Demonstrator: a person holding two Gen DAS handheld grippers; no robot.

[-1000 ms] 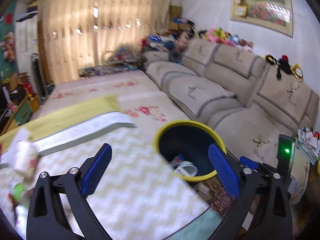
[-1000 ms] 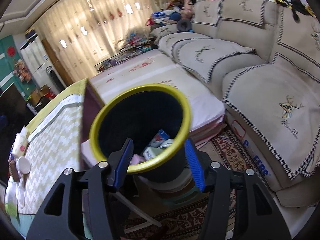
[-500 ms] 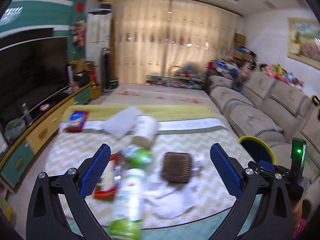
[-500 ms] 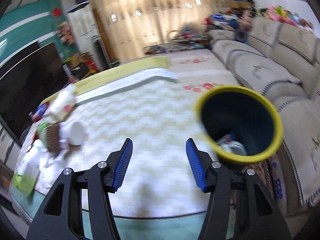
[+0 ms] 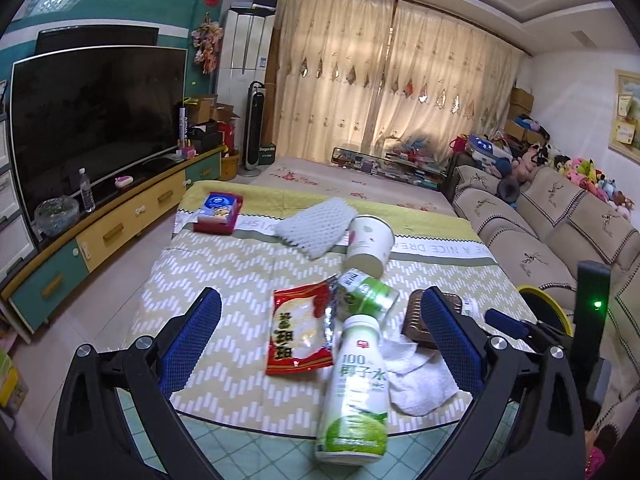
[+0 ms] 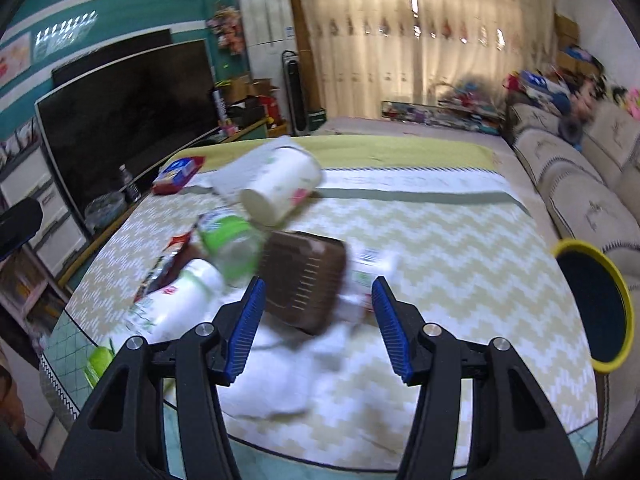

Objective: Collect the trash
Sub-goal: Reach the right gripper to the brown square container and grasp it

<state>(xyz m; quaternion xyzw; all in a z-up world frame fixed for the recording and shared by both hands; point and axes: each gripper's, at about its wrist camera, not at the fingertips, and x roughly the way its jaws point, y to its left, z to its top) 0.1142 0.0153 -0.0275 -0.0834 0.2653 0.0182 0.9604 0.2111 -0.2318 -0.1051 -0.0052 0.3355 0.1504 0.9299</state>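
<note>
Trash lies on the table with the zigzag cloth [image 5: 224,280]: a red snack bag [image 5: 300,330], a white and green bottle [image 5: 358,388], a green can [image 5: 366,294], a paper cup [image 5: 368,246], a brown tray [image 5: 418,322], white tissue [image 5: 416,376] and a foam net [image 5: 316,226]. My left gripper [image 5: 320,344] is open and empty above the bag and bottle. My right gripper [image 6: 318,330] is open and empty over the brown tray [image 6: 306,284] and tissue [image 6: 280,372]. The yellow-rimmed bin [image 6: 594,304] stands at the table's right edge.
A red and blue box [image 5: 219,213] lies at the table's far left. A sofa [image 5: 560,236] runs along the right. A TV [image 5: 92,120] on a low cabinet [image 5: 120,228] lines the left wall. Curtains [image 5: 400,92] hang at the back.
Both grippers have swung left from the bin toward the trash on the table. The bin has slid to the right edge of both views. Both stay open and empty.
</note>
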